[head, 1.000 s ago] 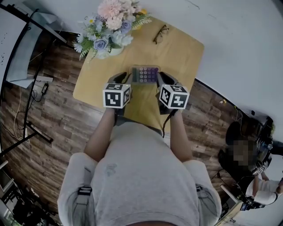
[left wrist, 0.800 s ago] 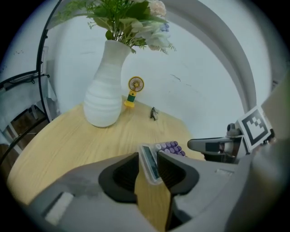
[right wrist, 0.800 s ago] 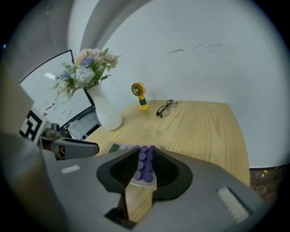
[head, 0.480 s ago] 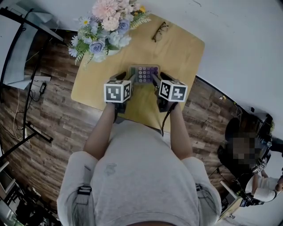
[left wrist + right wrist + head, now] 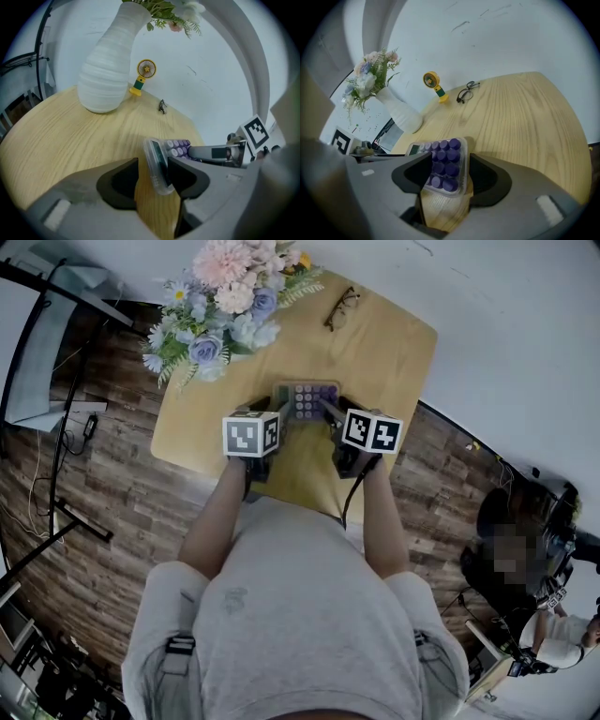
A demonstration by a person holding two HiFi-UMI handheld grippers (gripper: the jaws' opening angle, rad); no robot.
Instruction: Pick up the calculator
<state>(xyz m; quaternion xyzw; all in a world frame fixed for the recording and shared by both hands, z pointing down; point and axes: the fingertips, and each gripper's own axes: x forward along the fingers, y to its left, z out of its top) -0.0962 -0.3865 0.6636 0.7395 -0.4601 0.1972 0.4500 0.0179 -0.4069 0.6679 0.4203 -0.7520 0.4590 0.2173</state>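
The calculator (image 5: pixel 310 399) lies on the wooden tabletop (image 5: pixel 394 348), near the vase of flowers (image 5: pixel 220 296) and well apart from the glasses (image 5: pixel 341 309). The left hand-held gripper (image 5: pixel 152 174) is opening its jaws wide, with the calculator's display end between them but not clamped. The right hand-held gripper (image 5: pixel 446 172) is opening too, and the purple-keyed end sits loose between its jaws.

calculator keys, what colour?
Purple keys, set in the calculator with its clear casing. Clearest in the right gripper view.
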